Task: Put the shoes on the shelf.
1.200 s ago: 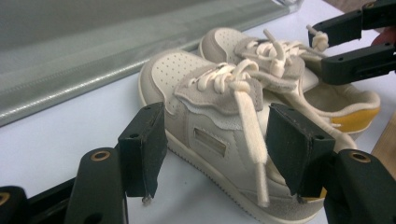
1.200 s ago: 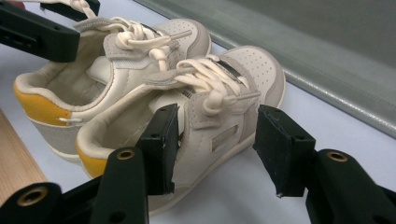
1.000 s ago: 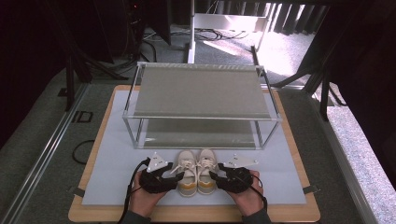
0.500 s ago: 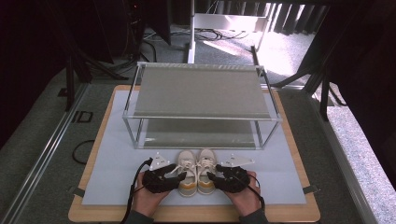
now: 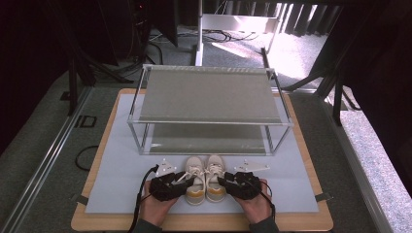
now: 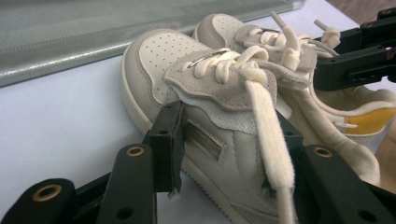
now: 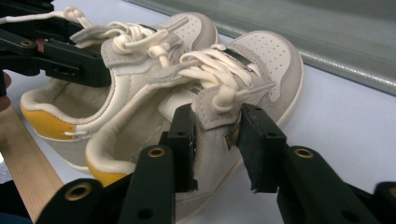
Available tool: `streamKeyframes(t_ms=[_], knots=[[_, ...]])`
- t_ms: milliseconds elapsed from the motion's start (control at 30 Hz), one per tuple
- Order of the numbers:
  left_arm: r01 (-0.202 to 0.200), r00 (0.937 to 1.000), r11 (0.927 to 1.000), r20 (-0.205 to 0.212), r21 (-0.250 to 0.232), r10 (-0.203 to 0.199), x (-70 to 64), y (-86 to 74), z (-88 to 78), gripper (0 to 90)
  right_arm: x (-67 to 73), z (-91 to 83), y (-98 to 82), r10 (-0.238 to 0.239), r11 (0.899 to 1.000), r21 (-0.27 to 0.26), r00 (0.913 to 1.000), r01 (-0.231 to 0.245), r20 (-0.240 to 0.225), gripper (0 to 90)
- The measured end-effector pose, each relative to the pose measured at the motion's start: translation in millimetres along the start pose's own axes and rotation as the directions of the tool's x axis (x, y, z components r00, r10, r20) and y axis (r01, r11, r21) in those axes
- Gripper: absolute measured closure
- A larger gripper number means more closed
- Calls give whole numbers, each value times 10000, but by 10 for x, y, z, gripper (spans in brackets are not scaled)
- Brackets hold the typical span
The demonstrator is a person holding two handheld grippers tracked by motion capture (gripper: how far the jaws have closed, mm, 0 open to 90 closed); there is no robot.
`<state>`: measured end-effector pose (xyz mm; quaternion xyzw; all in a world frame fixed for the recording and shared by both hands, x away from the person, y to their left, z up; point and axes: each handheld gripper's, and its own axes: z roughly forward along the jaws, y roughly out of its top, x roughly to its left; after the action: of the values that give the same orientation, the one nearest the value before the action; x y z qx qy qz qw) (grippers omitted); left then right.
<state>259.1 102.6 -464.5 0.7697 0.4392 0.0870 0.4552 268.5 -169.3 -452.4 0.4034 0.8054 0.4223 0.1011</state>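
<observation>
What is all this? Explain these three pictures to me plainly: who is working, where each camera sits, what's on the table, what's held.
No robot here: a person's left hand and right hand each hold a two-jaw tool. The high view looks down from above the table. The other two pictures come from cameras riding on each tool, looking along its black jaws. On the white mat stand a two-shelf metal rack and a pair of small cream shoes. The left gripper clamps the left shoe and the right gripper clamps the right shoe. Both sets of jaws have just been closing on them.
</observation>
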Motion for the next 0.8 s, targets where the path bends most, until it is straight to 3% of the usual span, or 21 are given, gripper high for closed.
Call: streamKeyframes(t_ms=[100,500,800], knots=[[87,10000,9999,1,-71,-87,-4,-3,-2,563,-4,-8,-17,-29,9998,-183,10000,29,29,690],[102,9999,9990,-89,-428,-106,-86,37,21,597,-60,-96,-95,596,9962,-623,9981,-606,-175,713],[148,9999,9968,-56,-786,-152,-107,152,70,597,-113,-172,-61,841,9904,-1093,9964,-842,-54,720]])
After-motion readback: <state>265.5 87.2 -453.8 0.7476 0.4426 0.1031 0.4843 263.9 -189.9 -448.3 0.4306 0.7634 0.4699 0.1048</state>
